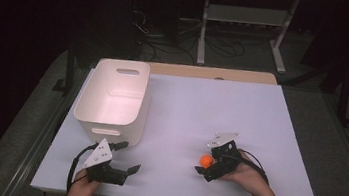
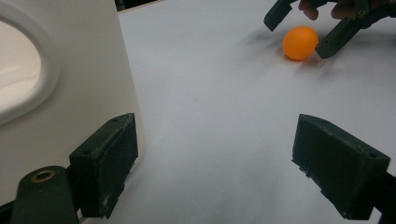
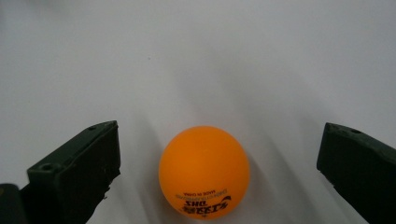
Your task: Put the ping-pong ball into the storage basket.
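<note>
The white rectangular table top carries a white plastic bin with cut-out handles at its left side, and near the front right lies a small orange table-tennis ball with dark print on it. The left gripper rests low beside the near end of the bin, its jaws spread wide with nothing between them; one jaw sits just beside the bin wall. The right gripper is set around the ball, jaws wide apart on either side and, as far as the right gripper view shows, touching it on neither flank. The step in hand looks like taking up the ball, probably for the bin. To do it well, keep the ball centred between the jaws, bring them together evenly so neither nudges it into a roll, and press only enough to hold the smooth, light shell before lifting.
</note>
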Demonstrator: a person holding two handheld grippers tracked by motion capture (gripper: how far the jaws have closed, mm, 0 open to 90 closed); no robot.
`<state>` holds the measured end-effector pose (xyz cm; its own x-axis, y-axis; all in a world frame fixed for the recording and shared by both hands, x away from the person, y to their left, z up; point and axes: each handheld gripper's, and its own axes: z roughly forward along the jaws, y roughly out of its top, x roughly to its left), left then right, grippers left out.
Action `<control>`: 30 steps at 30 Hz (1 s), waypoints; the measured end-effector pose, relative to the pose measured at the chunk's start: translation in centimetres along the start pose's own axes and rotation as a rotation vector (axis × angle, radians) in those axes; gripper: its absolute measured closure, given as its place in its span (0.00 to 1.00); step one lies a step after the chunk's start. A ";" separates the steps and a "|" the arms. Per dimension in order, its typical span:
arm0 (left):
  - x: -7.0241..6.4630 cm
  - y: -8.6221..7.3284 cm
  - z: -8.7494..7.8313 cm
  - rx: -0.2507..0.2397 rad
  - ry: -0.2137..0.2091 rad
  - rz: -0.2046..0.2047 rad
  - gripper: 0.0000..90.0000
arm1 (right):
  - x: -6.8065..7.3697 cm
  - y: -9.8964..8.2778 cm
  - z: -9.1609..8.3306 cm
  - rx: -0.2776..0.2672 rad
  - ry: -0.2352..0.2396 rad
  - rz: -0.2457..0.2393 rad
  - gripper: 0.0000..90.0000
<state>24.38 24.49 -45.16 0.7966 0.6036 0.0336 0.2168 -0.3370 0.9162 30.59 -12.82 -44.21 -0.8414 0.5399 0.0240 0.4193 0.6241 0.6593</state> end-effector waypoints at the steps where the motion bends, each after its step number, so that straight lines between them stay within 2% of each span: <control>1: 0.0 0.0 0.0 0.000 0.001 0.001 0.16 | 0.0 0.0 0.0 0.002 0.001 0.000 0.00; 14: 0.0 0.0 0.0 0.001 0.001 0.002 0.16 | 0.2 -0.2 0.5 0.036 0.022 -0.013 0.00; 30: 0.0 0.0 0.0 0.002 0.001 0.000 0.16 | 0.2 -0.3 0.5 0.042 0.036 -0.002 0.00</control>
<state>24.38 24.45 -45.17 0.7962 0.6042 0.0336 0.2180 -0.3381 0.9155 30.49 -12.60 -44.81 -0.8537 0.5183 0.0503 0.4307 0.6485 0.6276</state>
